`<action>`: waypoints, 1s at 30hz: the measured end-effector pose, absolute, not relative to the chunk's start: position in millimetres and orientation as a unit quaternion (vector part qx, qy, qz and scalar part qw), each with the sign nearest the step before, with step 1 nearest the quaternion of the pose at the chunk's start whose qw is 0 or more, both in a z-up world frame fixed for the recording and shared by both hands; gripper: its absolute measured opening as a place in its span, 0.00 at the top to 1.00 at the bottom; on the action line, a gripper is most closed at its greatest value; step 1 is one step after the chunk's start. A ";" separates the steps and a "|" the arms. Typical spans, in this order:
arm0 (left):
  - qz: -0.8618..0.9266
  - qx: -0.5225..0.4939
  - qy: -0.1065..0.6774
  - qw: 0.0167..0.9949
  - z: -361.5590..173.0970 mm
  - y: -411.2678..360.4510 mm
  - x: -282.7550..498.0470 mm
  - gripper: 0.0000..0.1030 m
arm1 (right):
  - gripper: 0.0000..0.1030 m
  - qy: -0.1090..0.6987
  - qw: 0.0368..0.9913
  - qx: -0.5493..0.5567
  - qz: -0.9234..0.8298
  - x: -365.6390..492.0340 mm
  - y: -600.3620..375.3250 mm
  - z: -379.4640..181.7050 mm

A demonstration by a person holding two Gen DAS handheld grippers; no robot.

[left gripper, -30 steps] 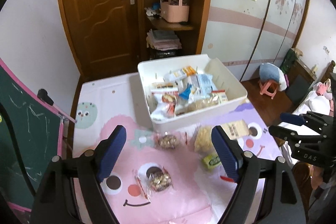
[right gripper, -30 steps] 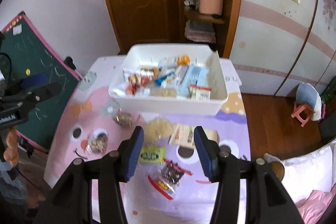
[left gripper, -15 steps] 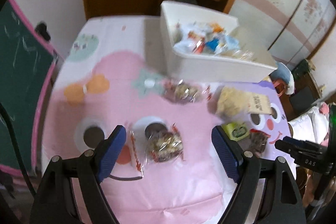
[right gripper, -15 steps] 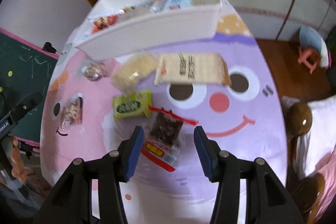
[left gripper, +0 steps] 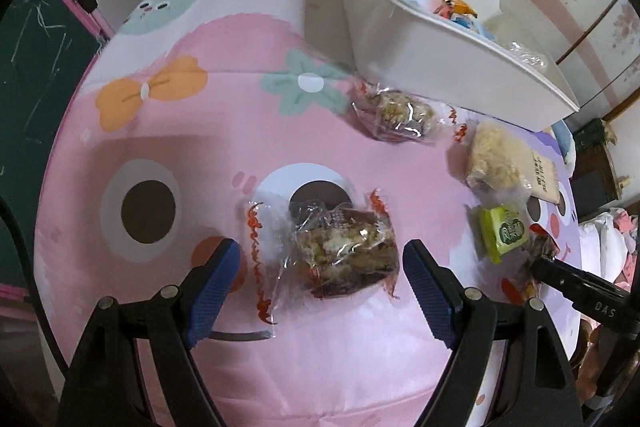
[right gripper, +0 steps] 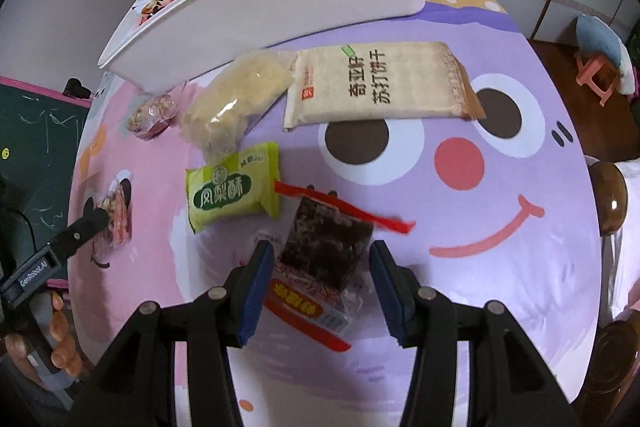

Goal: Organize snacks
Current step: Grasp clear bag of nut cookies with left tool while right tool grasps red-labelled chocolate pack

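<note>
Both grippers have dropped from a high view of the room to just above the desk (left gripper: 168,155), covered with a pink and purple cartoon-face cloth, and each now straddles a loose snack.

The left gripper (left gripper: 320,267) has its jaws wide apart, one on either side of a clear crinkly packet of brown nut-and-grain cake with red printed edges (left gripper: 340,247); the pads stand clear of the wrapper, so nothing is held. This packet lies well in front of the white rectangular plastic bin (left gripper: 440,67), which already holds a heap of snacks.

The right gripper (right gripper: 318,267) has its jaws narrower but open, flanking a clear packet of dark dried fruit with a red seal strip (right gripper: 326,247); the pads look just beside the wrapper, not pressing. It also lies in front of the bin, nearer than a green pineapple-cake packet (right gripper: 232,189), a beige cracker pack (right gripper: 376,87), a pale crumbly bag (right gripper: 236,103) and a second nut-cake packet (left gripper: 396,113).

The descent suggests two grasps are about to begin; six snacks remain outside the bin.
</note>
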State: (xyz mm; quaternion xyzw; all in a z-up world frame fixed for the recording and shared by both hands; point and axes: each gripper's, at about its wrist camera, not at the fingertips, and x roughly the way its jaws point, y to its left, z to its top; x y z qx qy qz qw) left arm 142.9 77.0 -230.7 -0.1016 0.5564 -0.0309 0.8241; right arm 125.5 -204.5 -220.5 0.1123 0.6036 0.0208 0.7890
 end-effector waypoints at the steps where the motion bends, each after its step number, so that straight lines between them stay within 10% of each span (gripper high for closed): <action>1: -0.030 -0.102 0.556 0.824 -231.9 76.4 144.4 0.20 | 0.51 0.603 0.789 0.116 0.021 126.7 -204.8 -220.7; 30: -0.002 -0.005 0.557 0.831 -247.2 22.3 160.3 0.28 | 0.59 0.575 0.817 0.039 -0.022 129.4 -182.6 -225.0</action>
